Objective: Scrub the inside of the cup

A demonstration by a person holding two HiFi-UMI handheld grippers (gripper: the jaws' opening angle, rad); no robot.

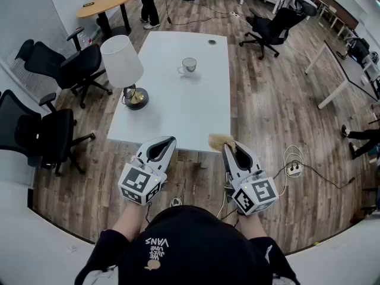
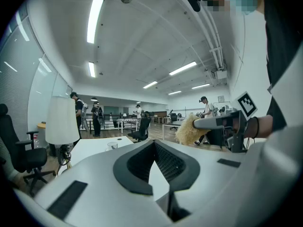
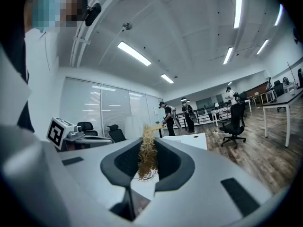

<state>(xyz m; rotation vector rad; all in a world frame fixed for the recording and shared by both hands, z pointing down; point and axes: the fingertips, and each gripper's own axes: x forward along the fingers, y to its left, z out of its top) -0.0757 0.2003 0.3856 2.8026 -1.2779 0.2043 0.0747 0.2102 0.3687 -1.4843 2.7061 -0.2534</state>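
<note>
Cup point(image 1: 189, 66) upright on table point(image 1: 178, 114), upper centre of frame, well apart from both grippers at lower centre. Left gripper point(image 1: 171, 140) closed, empty, slightly nearer; right gripper point(image 1: 229, 145) clamps straw-coloured scrubber point(image 1: 220, 140).

log | head view | i read "vans" in white letters, upside down from where i look, on the black shirt point(image 1: 190, 251) | smaller white lines beside it: too small for me to read | left marker cube point(image 1: 141, 183) and right marker cube point(image 1: 255, 196): black-and-white square codes only | gripper views: same square code on each cube, no other print legible
</note>
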